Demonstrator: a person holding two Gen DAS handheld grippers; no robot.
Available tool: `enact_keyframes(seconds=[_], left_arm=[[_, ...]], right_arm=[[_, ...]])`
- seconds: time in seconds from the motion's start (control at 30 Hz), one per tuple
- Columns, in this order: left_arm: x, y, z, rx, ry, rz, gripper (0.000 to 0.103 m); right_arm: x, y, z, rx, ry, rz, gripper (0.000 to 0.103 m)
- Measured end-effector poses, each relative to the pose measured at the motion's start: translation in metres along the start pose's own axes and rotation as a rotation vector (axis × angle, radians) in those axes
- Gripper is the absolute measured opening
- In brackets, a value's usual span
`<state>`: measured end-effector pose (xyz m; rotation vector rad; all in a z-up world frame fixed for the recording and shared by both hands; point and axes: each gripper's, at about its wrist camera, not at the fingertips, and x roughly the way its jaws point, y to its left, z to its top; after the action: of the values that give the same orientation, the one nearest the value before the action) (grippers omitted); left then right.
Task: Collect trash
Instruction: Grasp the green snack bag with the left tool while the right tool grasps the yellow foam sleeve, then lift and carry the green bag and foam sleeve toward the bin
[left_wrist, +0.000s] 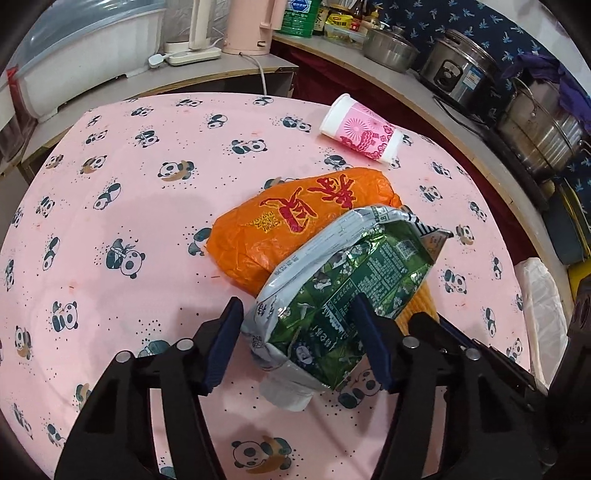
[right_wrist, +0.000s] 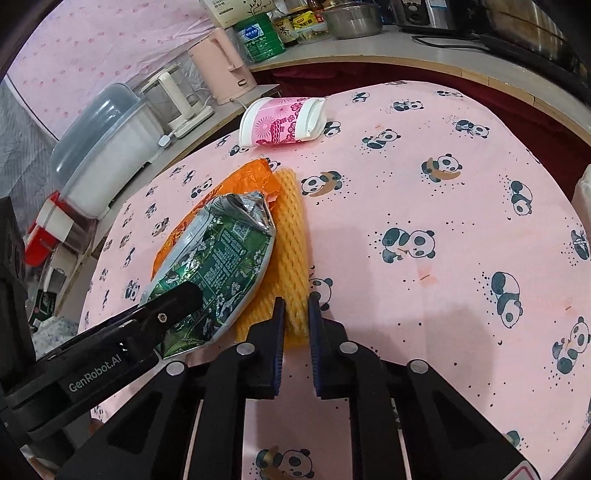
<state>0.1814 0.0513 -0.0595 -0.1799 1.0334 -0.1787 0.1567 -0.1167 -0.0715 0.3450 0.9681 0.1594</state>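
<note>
A crumpled green and silver snack bag (left_wrist: 343, 284) lies partly on an orange plastic bag (left_wrist: 295, 218) on the pink panda tablecloth. My left gripper (left_wrist: 299, 336) is open, its jaws standing on either side of the snack bag's near end. In the right wrist view the snack bag (right_wrist: 218, 266) and orange bag (right_wrist: 247, 177) lie beside a yellow foam net sleeve (right_wrist: 291, 251). My right gripper (right_wrist: 295, 317) is shut on the near end of the foam sleeve. A pink and white paper cup (left_wrist: 362, 129) (right_wrist: 280, 122) lies on its side farther back.
The table (left_wrist: 110, 203) (right_wrist: 443, 184) is round with a pink panda cloth. Behind it a counter holds steel pots (left_wrist: 458, 70), bottles, a pink kettle (left_wrist: 247, 26) and a white covered dish rack (right_wrist: 107, 147). A white bag (left_wrist: 543, 310) hangs at the table's right edge.
</note>
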Motion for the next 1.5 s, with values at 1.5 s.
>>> enact_keyframes(seconds=[1.5], left_arm=[[-0.067,-0.099,-0.058,0.169,0.005,-0.152,0.033]], right_arm=[[-0.156,-0.080,-0.020,0.161,-0.281,-0.036,0.010]])
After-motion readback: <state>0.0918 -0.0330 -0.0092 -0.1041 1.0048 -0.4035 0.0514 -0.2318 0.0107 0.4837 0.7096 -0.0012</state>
